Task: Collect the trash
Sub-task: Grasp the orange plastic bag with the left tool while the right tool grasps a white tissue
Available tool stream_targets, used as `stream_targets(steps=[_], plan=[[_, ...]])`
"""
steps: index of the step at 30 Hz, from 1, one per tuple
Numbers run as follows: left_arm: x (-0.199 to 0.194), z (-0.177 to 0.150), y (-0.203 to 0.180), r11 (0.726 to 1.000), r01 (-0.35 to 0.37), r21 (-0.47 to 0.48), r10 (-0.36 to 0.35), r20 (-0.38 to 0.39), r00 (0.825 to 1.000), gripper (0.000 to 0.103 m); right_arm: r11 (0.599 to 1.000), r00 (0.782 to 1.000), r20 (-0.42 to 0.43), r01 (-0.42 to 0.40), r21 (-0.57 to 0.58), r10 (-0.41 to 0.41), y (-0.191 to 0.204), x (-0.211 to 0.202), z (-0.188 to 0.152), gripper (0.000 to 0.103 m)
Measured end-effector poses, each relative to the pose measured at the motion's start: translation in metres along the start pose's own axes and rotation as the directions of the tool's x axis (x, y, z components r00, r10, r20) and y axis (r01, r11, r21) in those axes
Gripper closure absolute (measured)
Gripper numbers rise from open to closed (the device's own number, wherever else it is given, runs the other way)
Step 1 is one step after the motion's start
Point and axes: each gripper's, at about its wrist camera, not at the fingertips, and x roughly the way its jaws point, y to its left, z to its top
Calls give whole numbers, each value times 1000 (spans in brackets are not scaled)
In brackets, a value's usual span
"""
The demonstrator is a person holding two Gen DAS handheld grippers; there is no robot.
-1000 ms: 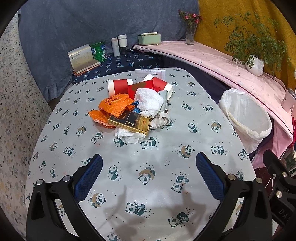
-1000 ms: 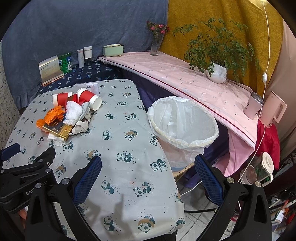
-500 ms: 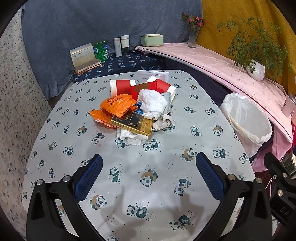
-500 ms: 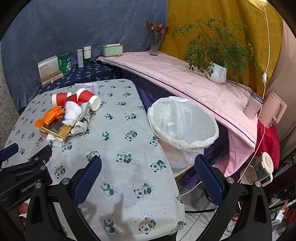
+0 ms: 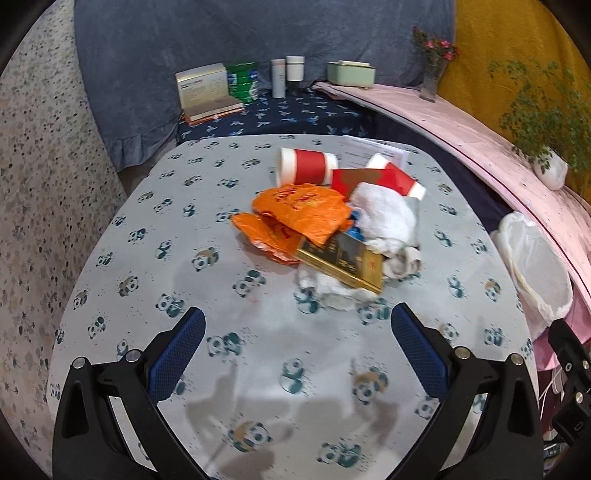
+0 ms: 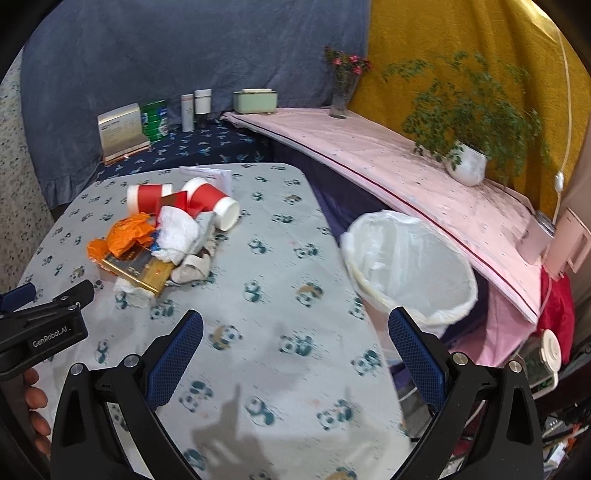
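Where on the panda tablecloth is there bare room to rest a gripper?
Bare: the near strip of panda tablecloth before the trash pile, and its side toward the white-lined bin. Crowded: the middle, around the orange wrapper and red paper cups.

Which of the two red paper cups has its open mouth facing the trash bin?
The right-hand cup, nearest the bin; its white open rim points that way. The other cup lies farther left, behind the orange wrapper.

You're in a lived-in home room: around the panda-print tablecloth hang draped blue and yellow fabrics, beyond it a flower vase and potted plant, beside it a lined bin.
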Motion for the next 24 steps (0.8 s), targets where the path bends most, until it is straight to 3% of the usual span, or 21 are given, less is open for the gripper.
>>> stream_targets(steps=[9,17,21,24], plan=[[30,17,42,998,-19,-52,18,-22,1000,7,993,993,-22,-115,-30,115,50,47,32,14],[55,26,56,997,-18,-82,15,-46,999,7,976,976,-53,-213,-50,210,94,97,57,38],[68,33,61,994,-13,-109,6,-59,998,7,970,969,-82,-237,-55,232,114,123,61,43],[73,41,61,992,-1,-123,-7,-57,998,7,969,967,-111,-238,-68,230,124,139,60,58]])
